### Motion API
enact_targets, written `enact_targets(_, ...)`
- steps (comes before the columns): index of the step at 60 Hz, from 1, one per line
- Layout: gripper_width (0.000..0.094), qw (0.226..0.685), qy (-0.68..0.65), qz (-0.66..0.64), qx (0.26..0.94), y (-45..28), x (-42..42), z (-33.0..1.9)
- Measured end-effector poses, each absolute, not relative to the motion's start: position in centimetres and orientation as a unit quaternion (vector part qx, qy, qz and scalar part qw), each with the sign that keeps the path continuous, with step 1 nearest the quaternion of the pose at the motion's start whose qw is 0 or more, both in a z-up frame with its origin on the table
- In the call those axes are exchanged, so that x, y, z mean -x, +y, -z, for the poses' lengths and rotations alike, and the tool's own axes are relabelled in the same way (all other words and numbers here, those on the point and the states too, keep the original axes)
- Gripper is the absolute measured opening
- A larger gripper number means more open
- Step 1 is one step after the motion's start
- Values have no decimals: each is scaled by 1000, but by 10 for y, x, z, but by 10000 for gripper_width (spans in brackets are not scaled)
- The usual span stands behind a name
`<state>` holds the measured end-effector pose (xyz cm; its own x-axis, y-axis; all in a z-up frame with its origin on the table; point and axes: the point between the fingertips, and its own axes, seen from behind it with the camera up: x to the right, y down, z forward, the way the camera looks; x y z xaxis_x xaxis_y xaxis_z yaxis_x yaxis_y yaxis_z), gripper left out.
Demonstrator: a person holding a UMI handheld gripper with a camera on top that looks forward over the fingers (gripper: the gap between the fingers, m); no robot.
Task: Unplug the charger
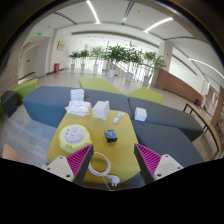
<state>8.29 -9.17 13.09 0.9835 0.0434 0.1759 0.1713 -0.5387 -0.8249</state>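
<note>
I see my fingers [113,160] spread open, holding nothing. A white charger [114,180] and its coiled cable [99,165] lie on the yellow counter [128,133] between them. Just ahead sits a round reel [72,137], beyond it white boxes [88,106] and a dark remote [111,135].

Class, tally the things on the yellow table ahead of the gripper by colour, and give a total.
White: 5, boxes and, power strip, coiled cable
Dark: 2, small items and
Total: 7
</note>
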Motion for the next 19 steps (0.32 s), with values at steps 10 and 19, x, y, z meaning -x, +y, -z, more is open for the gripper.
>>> enact_targets(10, 843, 510, -66, 60, 855, -145, -66, -178)
enact_targets(19, 848, 540, -49, 66, 838, -161, -75, -211)
